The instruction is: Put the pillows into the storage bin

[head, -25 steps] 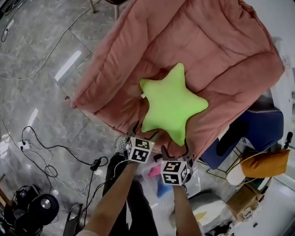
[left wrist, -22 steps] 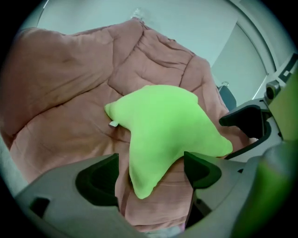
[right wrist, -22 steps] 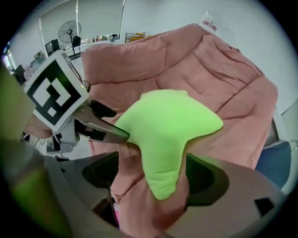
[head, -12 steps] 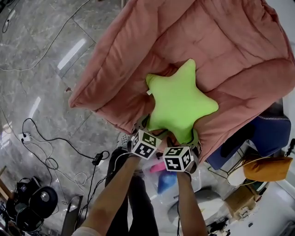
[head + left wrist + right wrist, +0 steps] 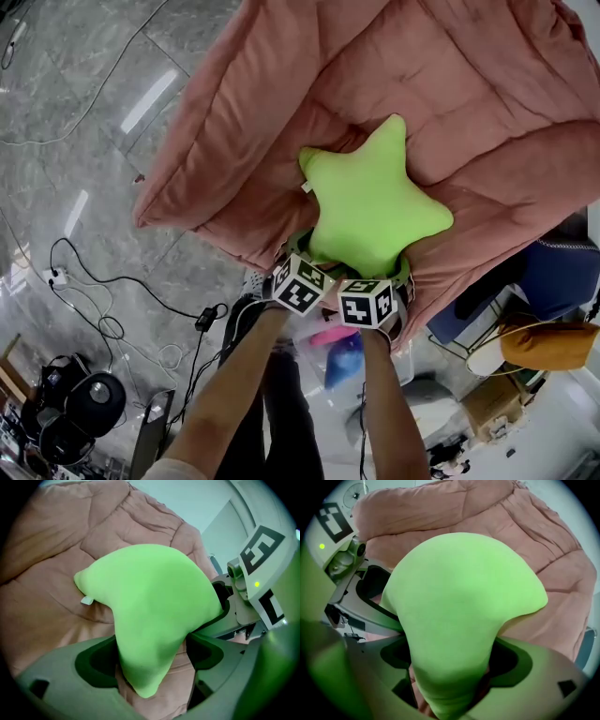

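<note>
A lime-green star pillow [image 5: 373, 202] lies on a pink quilted seat [image 5: 450, 84]. Both grippers are at its near edge. My left gripper [image 5: 314, 255] is open, and the pillow's lower left arm [image 5: 150, 602] lies between its jaws [image 5: 150, 663] without looking squeezed. My right gripper [image 5: 380, 272] has its jaws spread wide around the lower right arm [image 5: 464, 606], which fills the gap [image 5: 450, 667]; I see no pinch in the fabric. A clear plastic box [image 5: 398, 361] holding pink and blue things sits under my forearms.
Grey marble floor with loose cables [image 5: 112, 300] spreads to the left. Dark equipment [image 5: 84, 403] sits at the bottom left. A blue bag [image 5: 562, 277] and a yellow-brown thing [image 5: 548, 342] crowd the right side beside the seat.
Both grippers have moved forward onto the star pillow's near arms, which now sit between the jaws. The pillow has shifted slightly up the seat in the head view.
</note>
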`<state>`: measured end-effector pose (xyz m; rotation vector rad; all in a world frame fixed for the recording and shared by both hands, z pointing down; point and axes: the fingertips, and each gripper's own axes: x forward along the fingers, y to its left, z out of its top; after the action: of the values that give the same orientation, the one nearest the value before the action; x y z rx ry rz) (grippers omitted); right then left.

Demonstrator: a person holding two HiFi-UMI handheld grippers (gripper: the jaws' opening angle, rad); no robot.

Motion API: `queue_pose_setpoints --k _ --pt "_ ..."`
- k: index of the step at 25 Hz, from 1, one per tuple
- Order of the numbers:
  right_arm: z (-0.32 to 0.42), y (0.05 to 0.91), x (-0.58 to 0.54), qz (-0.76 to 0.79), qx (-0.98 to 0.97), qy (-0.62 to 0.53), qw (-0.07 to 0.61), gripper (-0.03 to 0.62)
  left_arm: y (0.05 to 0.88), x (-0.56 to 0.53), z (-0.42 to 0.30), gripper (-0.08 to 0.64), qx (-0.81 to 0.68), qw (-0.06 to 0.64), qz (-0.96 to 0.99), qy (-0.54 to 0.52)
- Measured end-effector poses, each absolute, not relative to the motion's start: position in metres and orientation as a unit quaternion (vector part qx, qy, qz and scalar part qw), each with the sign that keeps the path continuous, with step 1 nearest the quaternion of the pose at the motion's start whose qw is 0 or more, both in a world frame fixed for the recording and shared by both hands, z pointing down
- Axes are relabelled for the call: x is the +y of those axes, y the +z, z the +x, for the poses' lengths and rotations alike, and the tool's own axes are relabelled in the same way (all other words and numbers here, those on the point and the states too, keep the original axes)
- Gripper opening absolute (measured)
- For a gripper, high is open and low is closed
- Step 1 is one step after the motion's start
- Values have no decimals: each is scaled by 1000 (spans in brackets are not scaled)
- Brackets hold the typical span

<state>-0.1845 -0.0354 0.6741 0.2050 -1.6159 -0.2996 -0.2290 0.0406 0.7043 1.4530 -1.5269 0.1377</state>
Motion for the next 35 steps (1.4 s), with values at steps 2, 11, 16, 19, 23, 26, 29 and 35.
queue_pose_setpoints --k 2,11,16,19,23,26,29,35 --pt "-186 673 -33 89 -726 -137 668 458 704 41 -228 411 -622 500 600 59" --pt "-197 644 -23 81 -756 -152 631 377 676 46 -234 409 -652 481 583 61" --pt "-194 608 -23 84 -769 -170 611 371 644 45 -231 408 -662 468 584 49" --pt "-181 583 -32 92 -775 -193 595 371 619 34 -218 407 -672 453 585 36" --pt "-150 556 -42 107 -784 -196 580 370 591 24 -188 404 -685 430 586 39" --pt "-124 537 -47 128 -791 -202 563 370 573 18 -165 402 -688 410 597 43" --pt "-101 519 -48 158 -799 -201 544 368 555 15 -146 400 -687 386 613 55" --pt "-43 497 -50 218 -820 -162 504 365 525 6 -100 399 -681 327 646 109"
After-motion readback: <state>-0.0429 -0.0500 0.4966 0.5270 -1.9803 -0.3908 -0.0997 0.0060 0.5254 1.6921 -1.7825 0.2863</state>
